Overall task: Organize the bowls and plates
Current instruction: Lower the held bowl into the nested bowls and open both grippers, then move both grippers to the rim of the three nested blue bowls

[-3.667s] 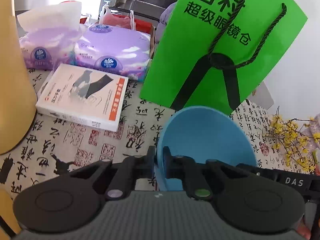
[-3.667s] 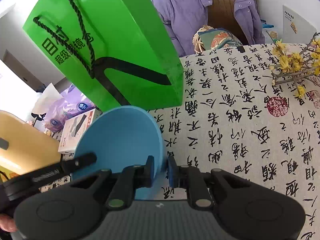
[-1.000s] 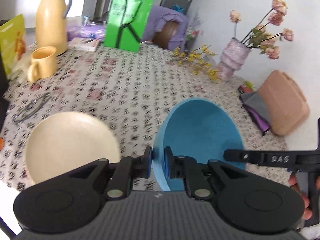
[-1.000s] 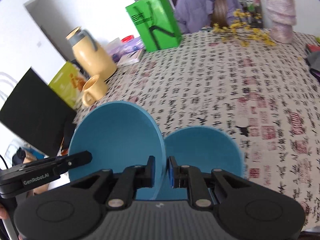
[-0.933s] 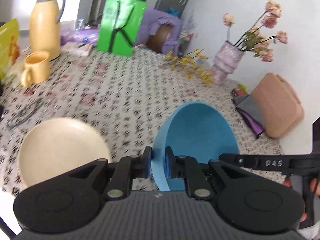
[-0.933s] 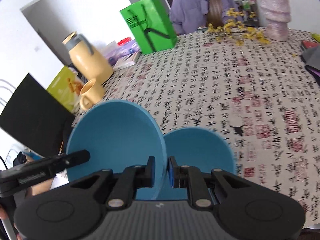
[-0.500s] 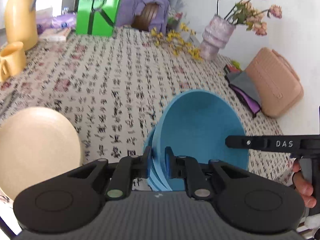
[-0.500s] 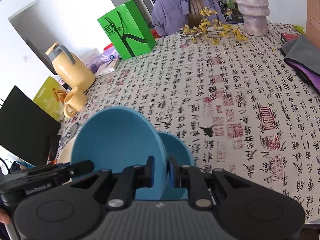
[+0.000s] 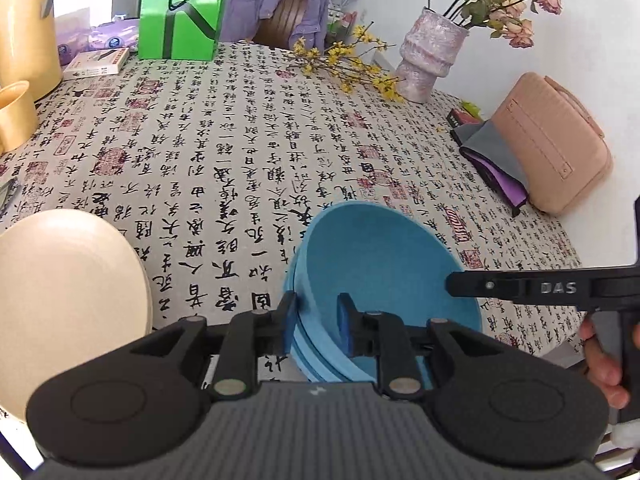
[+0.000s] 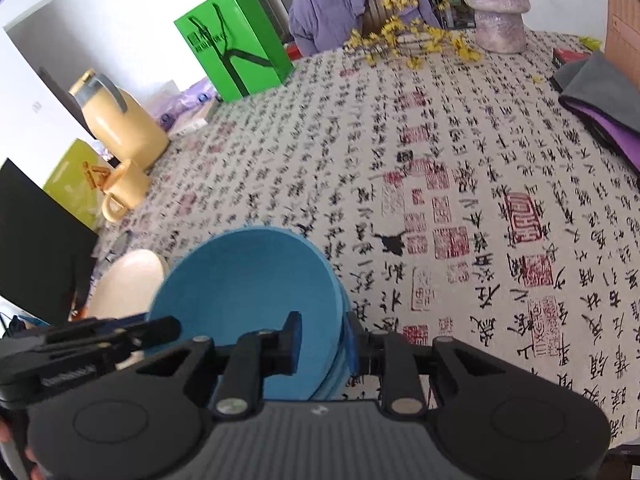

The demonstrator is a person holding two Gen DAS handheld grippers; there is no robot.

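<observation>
A blue bowl [image 9: 380,264] sits nested on top of other blue bowls on the printed tablecloth, near the table's front edge. My left gripper [image 9: 316,324] straddles its near-left rim; the jaws are opening and the pads stand clear of the rim. My right gripper [image 10: 323,338] straddles the same stack of blue bowls [image 10: 240,280] at its right rim, jaws opening too, with a gap at the pads. A cream plate [image 9: 68,292] lies flat to the left of the stack, also seen as the cream plate [image 10: 128,280] in the right wrist view.
A pink vase [image 9: 428,60] with flowers, yellow blossom twigs [image 9: 340,64], a green paper bag [image 9: 180,8], a yellow thermos [image 10: 120,124] and a mug [image 10: 124,192] stand at the back. A tan handbag [image 9: 548,140] and folded cloths [image 9: 492,160] lie right. A hand [image 9: 604,364] holds the right gripper.
Both grippers came down with the blue bowl and set it into the stack of blue bowls. Their jaws, shut on its rim before, have parted.
</observation>
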